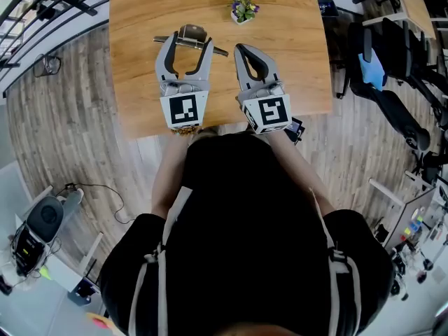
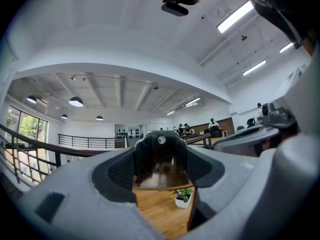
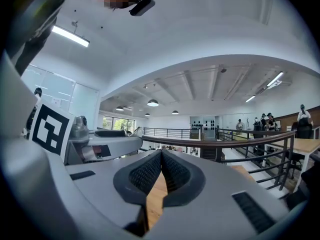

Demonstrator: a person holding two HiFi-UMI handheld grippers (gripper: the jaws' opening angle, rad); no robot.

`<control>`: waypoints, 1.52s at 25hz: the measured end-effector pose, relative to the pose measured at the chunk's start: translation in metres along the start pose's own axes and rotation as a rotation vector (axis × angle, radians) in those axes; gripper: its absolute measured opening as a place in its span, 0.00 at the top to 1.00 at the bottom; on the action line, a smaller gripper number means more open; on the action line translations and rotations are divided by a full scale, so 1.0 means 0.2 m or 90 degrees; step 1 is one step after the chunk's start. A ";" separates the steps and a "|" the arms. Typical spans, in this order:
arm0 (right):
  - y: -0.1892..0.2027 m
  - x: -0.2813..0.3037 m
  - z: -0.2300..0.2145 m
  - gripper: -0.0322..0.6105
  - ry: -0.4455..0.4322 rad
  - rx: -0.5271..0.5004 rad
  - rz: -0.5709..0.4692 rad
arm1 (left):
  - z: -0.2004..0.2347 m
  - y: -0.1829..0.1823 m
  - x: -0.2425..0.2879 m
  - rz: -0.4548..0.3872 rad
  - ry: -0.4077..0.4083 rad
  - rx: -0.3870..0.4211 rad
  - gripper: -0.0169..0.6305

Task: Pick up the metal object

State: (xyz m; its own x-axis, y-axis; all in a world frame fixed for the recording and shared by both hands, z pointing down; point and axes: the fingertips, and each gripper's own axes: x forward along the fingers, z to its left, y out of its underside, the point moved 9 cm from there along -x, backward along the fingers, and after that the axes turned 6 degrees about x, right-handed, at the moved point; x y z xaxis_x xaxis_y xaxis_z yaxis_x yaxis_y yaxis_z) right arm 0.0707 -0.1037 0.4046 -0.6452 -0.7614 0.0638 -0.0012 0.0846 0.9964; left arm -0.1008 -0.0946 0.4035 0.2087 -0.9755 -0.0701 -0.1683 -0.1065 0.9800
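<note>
Left gripper clamped on the metal object; right gripper idle.

Head view: at upper centre, the left gripper (image 1: 190, 45) grips the metal object (image 1: 191, 33) above the wooden table (image 1: 140, 12). Left gripper view: at lower centre, pads press its sides, set wide to span it. Right gripper view: the right gripper (image 3: 161, 160) is closed on nothing, apparently kept clear.

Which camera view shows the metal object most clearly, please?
The left gripper view: the metal object fills the gap between the pads of the left claw, close up. The head view shows it small, from above. In the right gripper view I cannot make it out.
</note>
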 end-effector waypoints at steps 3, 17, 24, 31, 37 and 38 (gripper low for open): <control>0.04 0.02 0.00 0.95 0.026 0.020 0.004 | 0.01 0.04 0.00 0.006 -0.008 -0.003 0.51; 0.15 -0.01 0.07 0.95 0.004 0.040 0.043 | -0.02 0.23 -0.04 0.057 0.012 -0.010 0.51; 0.19 -0.01 0.09 0.95 -0.005 0.041 0.059 | -0.03 0.31 -0.06 0.082 0.016 -0.013 0.51; 0.22 0.01 0.08 0.95 -0.009 0.043 0.069 | -0.01 0.35 -0.07 0.095 0.009 -0.020 0.51; 0.22 0.00 0.08 0.95 -0.008 0.046 0.076 | -0.01 0.38 -0.08 0.107 0.012 -0.020 0.51; 0.23 0.01 0.08 0.95 -0.007 0.047 0.077 | -0.01 0.38 -0.08 0.109 0.012 -0.021 0.51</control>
State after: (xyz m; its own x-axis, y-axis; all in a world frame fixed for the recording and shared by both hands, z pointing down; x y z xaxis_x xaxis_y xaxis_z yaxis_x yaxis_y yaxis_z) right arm 0.0573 -0.0902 0.4487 -0.6525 -0.7357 0.1816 0.0210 0.2220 0.9748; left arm -0.1148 -0.0860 0.4805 0.1975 -0.9751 0.1011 -0.1719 0.0671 0.9828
